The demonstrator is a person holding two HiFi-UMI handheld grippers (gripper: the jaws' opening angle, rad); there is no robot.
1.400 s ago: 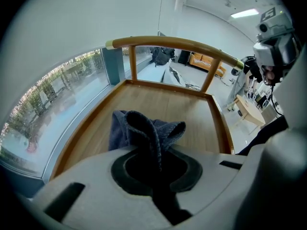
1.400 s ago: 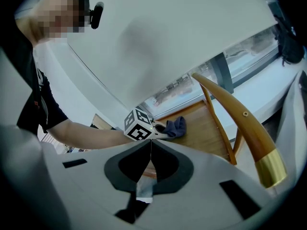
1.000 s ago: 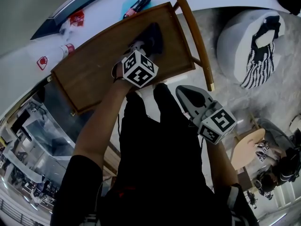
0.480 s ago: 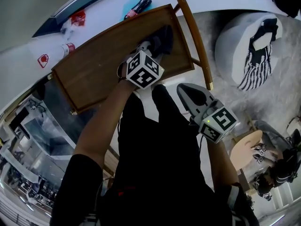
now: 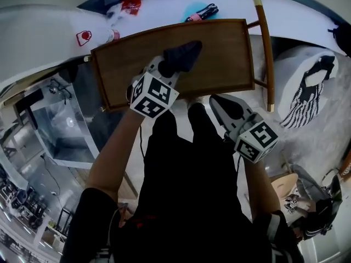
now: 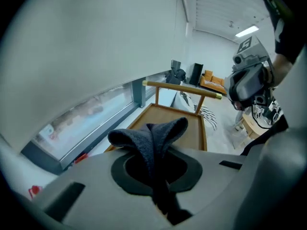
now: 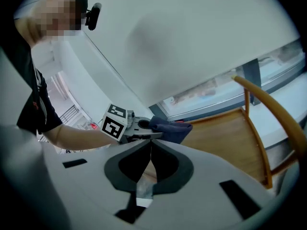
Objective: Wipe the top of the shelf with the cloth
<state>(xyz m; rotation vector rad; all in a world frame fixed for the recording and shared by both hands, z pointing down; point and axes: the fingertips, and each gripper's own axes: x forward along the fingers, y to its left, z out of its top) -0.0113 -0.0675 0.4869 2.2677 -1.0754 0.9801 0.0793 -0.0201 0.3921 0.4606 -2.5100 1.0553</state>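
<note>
The shelf's brown wooden top (image 5: 219,56) lies across the upper middle of the head view. A dark grey cloth (image 5: 184,55) rests on it near the middle. My left gripper (image 5: 167,67) is shut on this cloth and presses it to the wood. In the left gripper view the cloth (image 6: 153,133) bulges up out of the closed jaws, with the shelf top (image 6: 184,126) beyond. My right gripper (image 5: 226,109) hangs off the shelf's near edge, shut on nothing; its own view shows its jaws (image 7: 149,150) meeting, with the left gripper (image 7: 132,128) and cloth (image 7: 170,127) ahead.
A curved wooden rail (image 5: 265,48) runs down the shelf's right end. Behind the shelf, a white sill holds red-printed packets (image 5: 130,5) and a teal item (image 5: 198,11). A white pouf with a striped cloth (image 5: 307,95) is at right, and a glass cabinet (image 5: 57,130) at left.
The head view has swung, so the shelf now lies more level in the picture. My left gripper has slid the cloth a little along the shelf top. The right gripper stays beside the near edge.
</note>
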